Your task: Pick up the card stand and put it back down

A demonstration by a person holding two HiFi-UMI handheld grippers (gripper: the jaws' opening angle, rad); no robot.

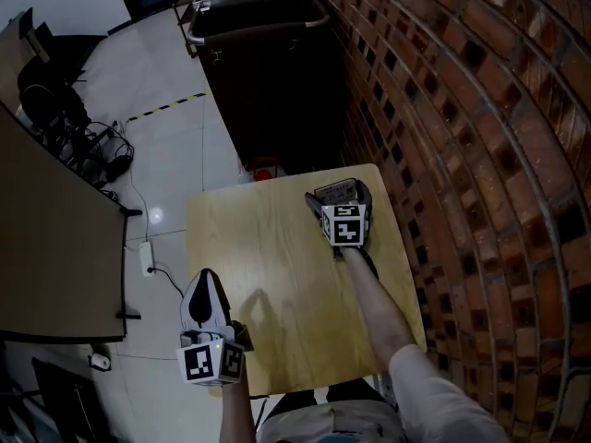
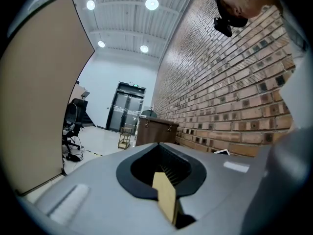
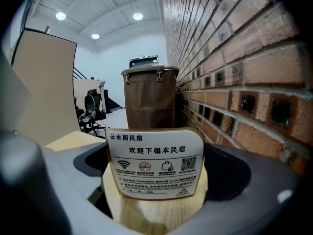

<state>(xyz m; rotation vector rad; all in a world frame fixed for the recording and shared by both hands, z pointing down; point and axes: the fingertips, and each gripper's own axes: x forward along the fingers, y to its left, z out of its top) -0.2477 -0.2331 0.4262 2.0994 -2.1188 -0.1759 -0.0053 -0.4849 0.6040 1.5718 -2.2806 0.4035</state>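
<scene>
**Surface and room.** A small counter (image 1: 277,284) of pale wood occupies the centre of the head view. Its right edge runs close along a brick wall (image 1: 480,155) that fills the right of the frame. A white tiled floor (image 1: 166,146) lies to the left, with a power strip (image 1: 146,257) on it near the counter's left edge. A beige partition (image 1: 46,238) stands at the left edge of the frame, with office chairs (image 1: 46,90) above it at upper left. A dark brown bin (image 1: 268,81) stands against the wall at top centre, beyond the counter.

**Card stand** (image 1: 334,190). It is at the upper right corner of the counter, near the wall. It consists of a rounded block of pale wood carrying an upright white card with a gold-toned border and rounded top corners. The card bears two lines of Chinese print, a row of four symbols ending in a QR code, and fine print below. Its face is turned toward the right tool.

**Right tool** (image 1: 338,203). The jaws stand one on each side of the wooden block and are closed on it. Whether the block rests on the counter or hangs clear of it cannot be told.

**Left tool** (image 1: 205,289). It is at the lower left of the head view, over the counter's left edge, well apart from the card stand. The jaws are together and grip nothing. A thin tan strip shows through the slot between them; what it is cannot be told.
</scene>
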